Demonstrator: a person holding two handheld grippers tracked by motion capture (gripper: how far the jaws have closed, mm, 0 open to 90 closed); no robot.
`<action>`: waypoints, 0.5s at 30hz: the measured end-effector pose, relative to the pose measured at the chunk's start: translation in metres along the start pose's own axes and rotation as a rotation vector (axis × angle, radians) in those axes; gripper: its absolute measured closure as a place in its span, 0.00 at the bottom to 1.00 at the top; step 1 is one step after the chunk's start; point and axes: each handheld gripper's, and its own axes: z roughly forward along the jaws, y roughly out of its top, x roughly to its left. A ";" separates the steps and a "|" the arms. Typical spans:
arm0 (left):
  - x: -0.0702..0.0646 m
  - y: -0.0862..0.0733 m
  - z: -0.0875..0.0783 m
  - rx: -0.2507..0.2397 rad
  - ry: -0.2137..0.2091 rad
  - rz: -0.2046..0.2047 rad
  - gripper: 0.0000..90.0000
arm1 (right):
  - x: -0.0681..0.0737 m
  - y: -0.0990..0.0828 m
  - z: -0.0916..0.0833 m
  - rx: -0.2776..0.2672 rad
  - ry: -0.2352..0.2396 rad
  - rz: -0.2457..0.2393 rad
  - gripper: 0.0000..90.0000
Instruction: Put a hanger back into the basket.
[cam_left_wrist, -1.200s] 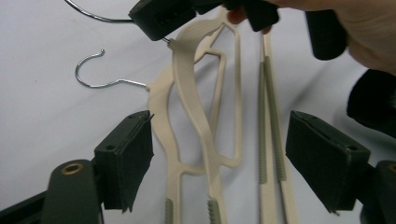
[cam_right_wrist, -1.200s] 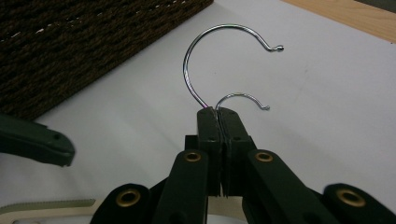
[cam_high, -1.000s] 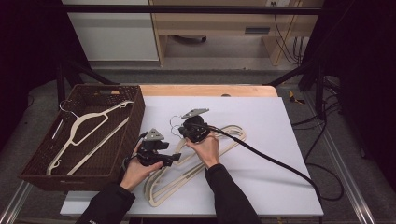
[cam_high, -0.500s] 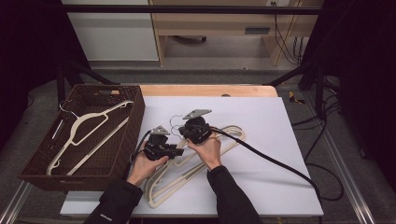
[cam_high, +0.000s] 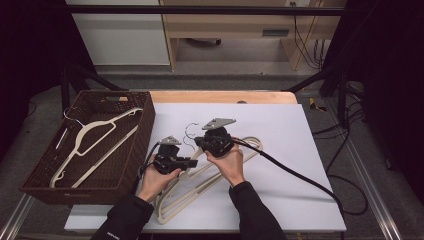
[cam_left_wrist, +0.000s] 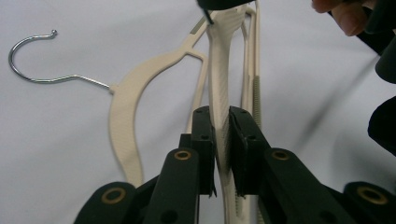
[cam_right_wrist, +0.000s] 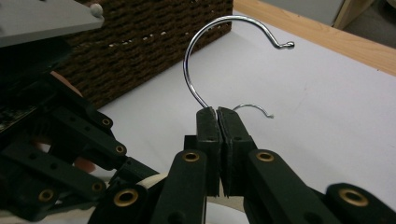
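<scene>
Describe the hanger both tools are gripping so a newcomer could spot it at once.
On the white table, right of the wicker basket, lies a pile of cream hangers. The held hanger is the top one: the left tool clamps its arm, and the right tool pinches its hook.

place: lab | cues: black frame rig (cam_high: 200, 10), loose floor cables (cam_high: 305, 45)

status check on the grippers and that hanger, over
Left gripper just closed on hanger arm. Right gripper shut on its hook. Second hanger underneath, basket alongside.
</scene>
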 end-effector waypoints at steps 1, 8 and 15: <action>-0.002 0.000 -0.001 -0.003 -0.007 0.002 0.91 | 0.001 0.000 -0.004 -0.012 0.002 -0.005 0.98; -0.023 -0.002 -0.008 -0.023 -0.045 0.037 0.95 | 0.005 -0.003 -0.040 -0.059 0.025 -0.043 0.88; -0.042 -0.002 -0.015 -0.041 -0.053 0.080 0.96 | 0.006 -0.016 -0.072 -0.080 0.048 -0.062 0.67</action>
